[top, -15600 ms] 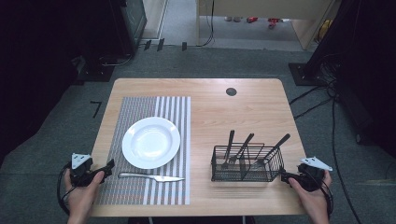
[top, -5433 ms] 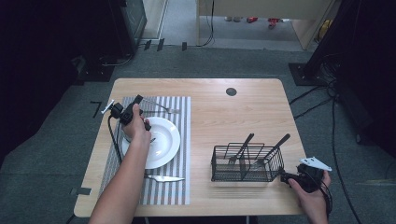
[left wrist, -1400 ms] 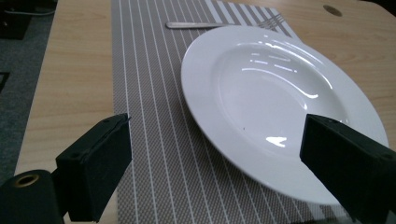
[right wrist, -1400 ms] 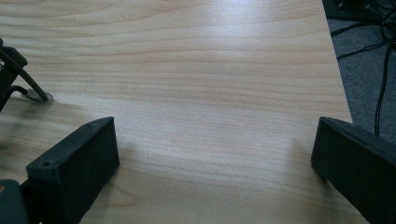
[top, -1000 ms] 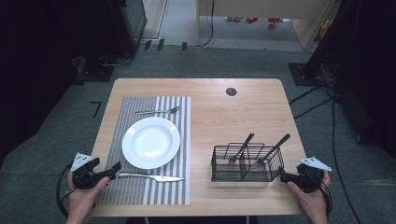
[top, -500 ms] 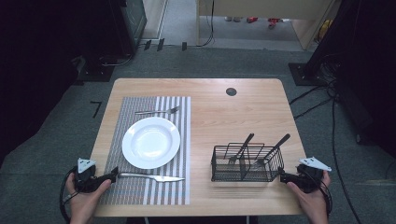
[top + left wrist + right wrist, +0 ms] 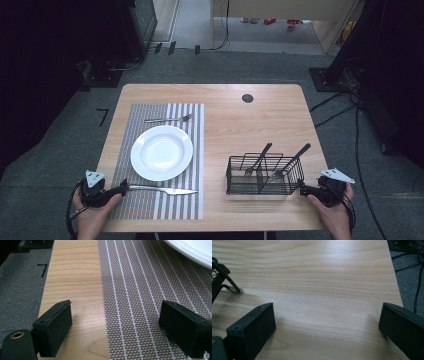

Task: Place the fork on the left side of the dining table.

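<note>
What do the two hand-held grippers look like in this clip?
Both are black. The left hand-held gripper and right hand-held gripper each carry a grey three-cornered plate on top and trail a black cable. Their jaws are blocky black pads with small screw holes. No sleeves are visible on the forearms.

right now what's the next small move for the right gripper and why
Probably ease the right gripper forward and up toward the handles standing out of the black wire caddy. Its jaws are open and hold nothing, resting by the caddy's right end. The placemat already has a plate, fork and knife, so another utensil from the caddy seems the likely next piece.
</note>
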`<control>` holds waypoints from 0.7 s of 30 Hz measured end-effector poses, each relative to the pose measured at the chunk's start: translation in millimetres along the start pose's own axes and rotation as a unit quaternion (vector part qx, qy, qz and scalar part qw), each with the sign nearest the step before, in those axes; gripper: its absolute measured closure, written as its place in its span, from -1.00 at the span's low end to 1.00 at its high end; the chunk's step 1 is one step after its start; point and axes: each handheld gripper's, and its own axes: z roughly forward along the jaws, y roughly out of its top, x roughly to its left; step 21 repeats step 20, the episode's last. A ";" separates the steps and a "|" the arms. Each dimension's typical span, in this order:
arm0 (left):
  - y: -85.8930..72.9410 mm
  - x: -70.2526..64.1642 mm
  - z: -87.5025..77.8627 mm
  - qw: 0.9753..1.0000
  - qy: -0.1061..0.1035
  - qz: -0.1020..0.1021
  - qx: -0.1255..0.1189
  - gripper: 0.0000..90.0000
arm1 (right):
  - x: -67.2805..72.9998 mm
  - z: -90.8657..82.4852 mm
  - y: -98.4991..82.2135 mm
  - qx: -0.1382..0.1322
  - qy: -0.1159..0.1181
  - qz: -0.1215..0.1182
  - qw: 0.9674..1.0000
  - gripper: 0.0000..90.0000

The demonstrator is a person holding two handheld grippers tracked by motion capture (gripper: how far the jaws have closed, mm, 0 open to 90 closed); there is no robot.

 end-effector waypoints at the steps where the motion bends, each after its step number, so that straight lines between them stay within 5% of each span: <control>1: 0.1 -0.1 0.1 1.000 0.000 0.000 0.000 -0.74 | 0.0 0.0 0.0 0.000 0.000 0.000 1.000 -0.99; 21: 0.7 -0.3 1.0 1.000 0.001 0.000 0.001 -0.76 | -0.2 -1.7 -1.8 -0.001 -0.003 0.007 1.000 -0.99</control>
